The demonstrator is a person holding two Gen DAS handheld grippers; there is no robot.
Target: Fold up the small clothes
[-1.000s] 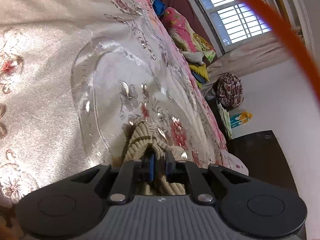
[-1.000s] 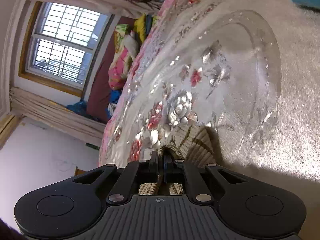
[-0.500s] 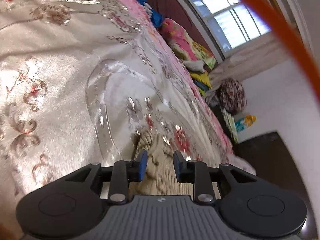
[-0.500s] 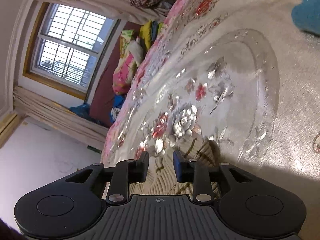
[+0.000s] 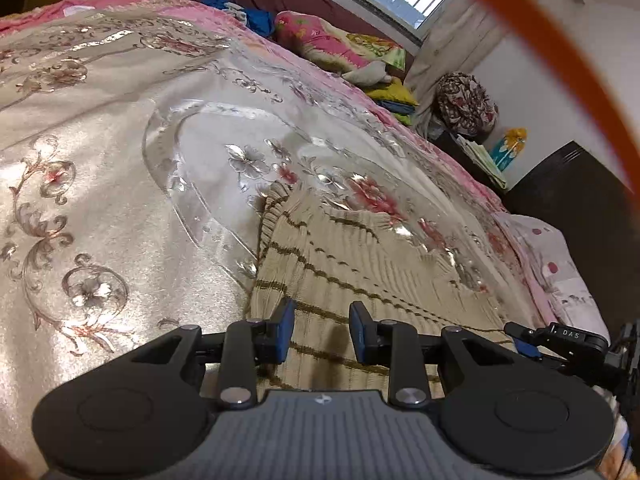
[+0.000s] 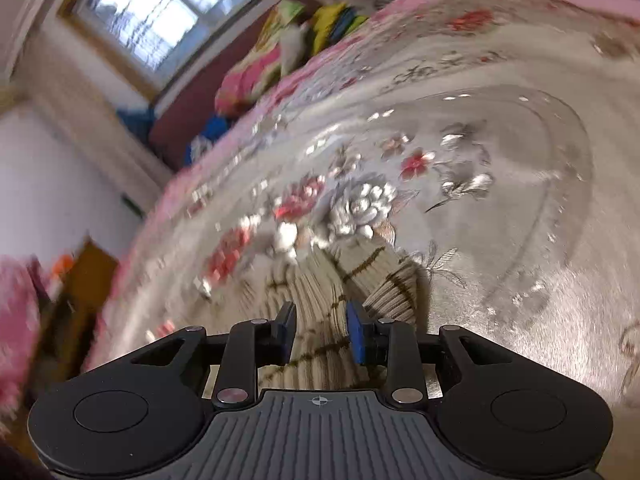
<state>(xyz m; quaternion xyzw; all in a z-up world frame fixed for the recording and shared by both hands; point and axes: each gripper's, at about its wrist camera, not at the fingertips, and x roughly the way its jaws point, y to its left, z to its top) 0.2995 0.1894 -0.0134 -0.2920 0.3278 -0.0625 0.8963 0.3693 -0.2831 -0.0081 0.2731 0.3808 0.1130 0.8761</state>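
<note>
A second ago both grippers were clamped on the edge of the beige knitted garment (image 5: 344,256); now both have let go. The left gripper (image 5: 322,332) hovers over the knit with its jaws parted and no cloth pinched between the blue pads, and the right gripper (image 6: 320,334) shows the same: jaws standing apart above the striped ribbing, nothing held. The garment lies flat on the bed (image 5: 100,184), spread over the shiny floral bedspread, with the right gripper's fingers visible at its far edge in the left wrist view. The release suggests one fold has been laid down, so the next step is likely regrasping for another fold or smoothing.
</note>
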